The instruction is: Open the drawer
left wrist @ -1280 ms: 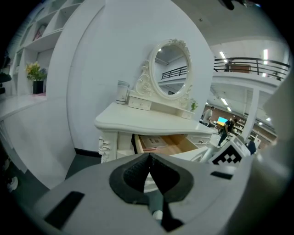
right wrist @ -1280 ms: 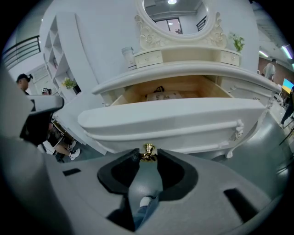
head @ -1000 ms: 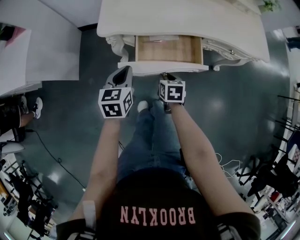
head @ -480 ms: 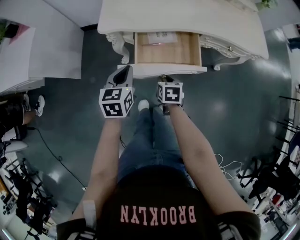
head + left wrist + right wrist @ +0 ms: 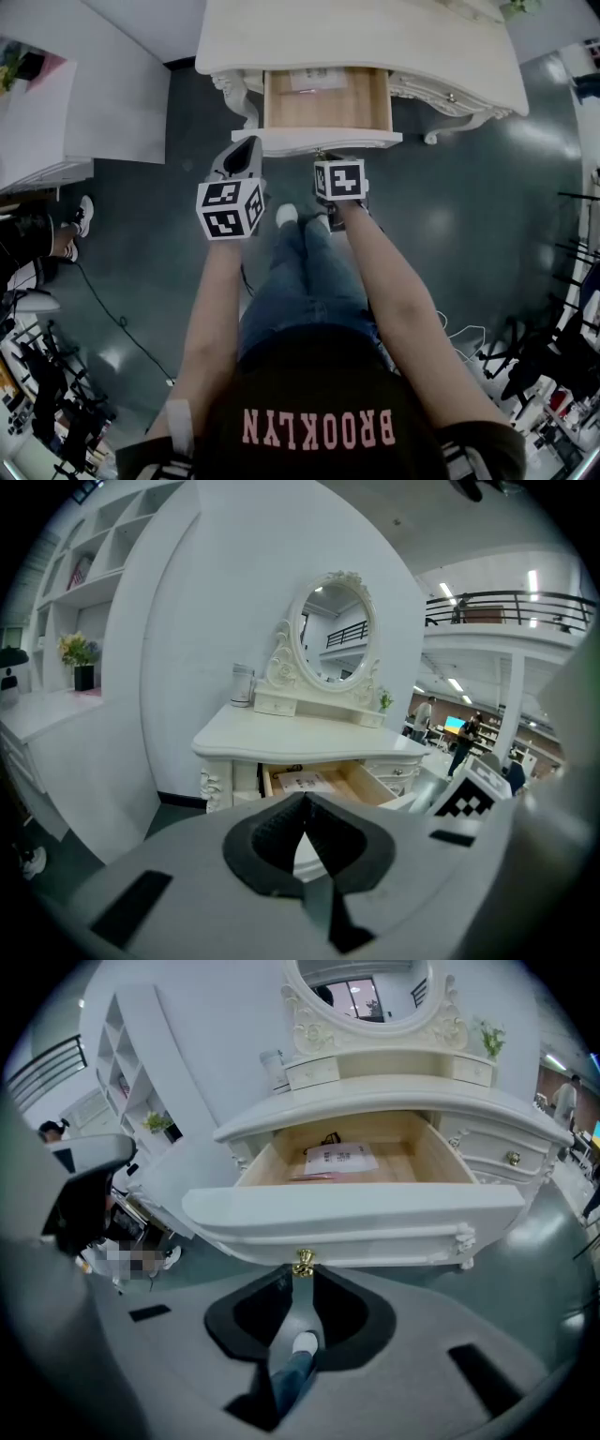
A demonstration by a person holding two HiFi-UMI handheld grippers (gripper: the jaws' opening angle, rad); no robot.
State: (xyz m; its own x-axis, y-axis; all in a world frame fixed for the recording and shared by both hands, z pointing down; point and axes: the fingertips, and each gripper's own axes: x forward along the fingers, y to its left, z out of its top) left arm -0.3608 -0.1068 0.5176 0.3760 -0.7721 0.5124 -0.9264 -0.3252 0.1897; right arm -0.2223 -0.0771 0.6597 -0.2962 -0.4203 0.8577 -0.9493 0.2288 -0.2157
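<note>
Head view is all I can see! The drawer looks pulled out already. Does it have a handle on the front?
Observer: Yes. The right gripper view shows a small gold knob in the middle of the front of the drawer.
Operator: Is the right gripper grabbing that knob?
Observer: The right gripper has its jaws a little apart, and they have just been closing. The knob sits right at their tips. I can't tell whether they pinch it.
</note>
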